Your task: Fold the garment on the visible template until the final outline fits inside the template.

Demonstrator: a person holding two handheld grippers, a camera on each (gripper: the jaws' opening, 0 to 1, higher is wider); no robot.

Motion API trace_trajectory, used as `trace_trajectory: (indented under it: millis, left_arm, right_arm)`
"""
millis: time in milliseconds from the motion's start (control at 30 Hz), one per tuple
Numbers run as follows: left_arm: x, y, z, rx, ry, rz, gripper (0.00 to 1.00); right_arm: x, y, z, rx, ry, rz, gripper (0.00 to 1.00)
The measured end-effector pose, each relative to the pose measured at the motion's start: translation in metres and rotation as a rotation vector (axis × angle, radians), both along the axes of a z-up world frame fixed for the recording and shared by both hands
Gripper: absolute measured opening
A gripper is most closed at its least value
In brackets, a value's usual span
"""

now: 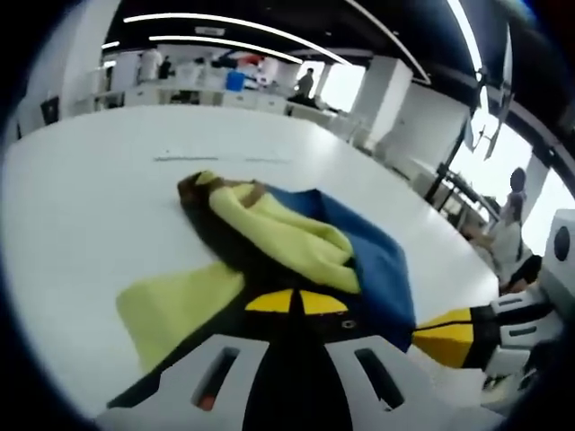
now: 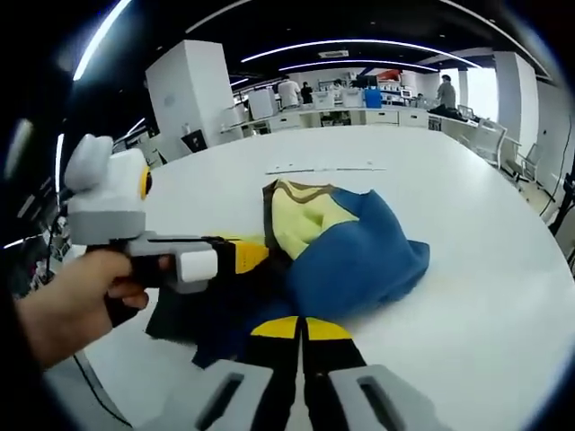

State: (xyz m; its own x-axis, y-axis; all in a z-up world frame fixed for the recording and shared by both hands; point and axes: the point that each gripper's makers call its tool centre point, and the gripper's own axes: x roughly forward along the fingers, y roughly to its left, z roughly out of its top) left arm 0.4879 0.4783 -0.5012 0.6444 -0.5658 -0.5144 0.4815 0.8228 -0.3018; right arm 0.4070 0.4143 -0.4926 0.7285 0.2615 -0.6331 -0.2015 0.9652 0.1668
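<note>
The left gripper view shows a flat yellow panel at lower left of the frame, hidden in the right gripper view. The garment (image 1: 296,238), blue, yellow and brown, lies crumpled mid-frame on the white worktop (image 1: 90,206). Left tongs (image 1: 296,303) are pinched shut on its dark edge; right tongs (image 2: 301,330) likewise. A hand (image 2: 76,305) holds the left gripper at the frame's left.

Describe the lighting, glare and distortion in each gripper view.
Left gripper view: fisheye bends the white table edge; ceiling light strips streak overhead; bright windows blow out at right; the garment is slightly soft. Right gripper view: the same curvature; even overhead light, faint shadow under the garment; the near hand and left gripper look blurred.
</note>
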Motion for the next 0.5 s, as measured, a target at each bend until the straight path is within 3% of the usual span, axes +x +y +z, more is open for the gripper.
trace_trajectory:
  millis: [367,500]
  left_arm:
    - [0.01,0.027,0.02,-0.025,-0.041,0.038,0.0]
    - [0.013,0.037,0.032,-0.018,-0.065,0.044,0.0]
  right_arm:
    - [0.004,-0.034,0.024,-0.053,-0.063,-0.031,0.0]
    - [0.015,-0.059,0.037,-0.074,-0.1,-0.076,0.0]
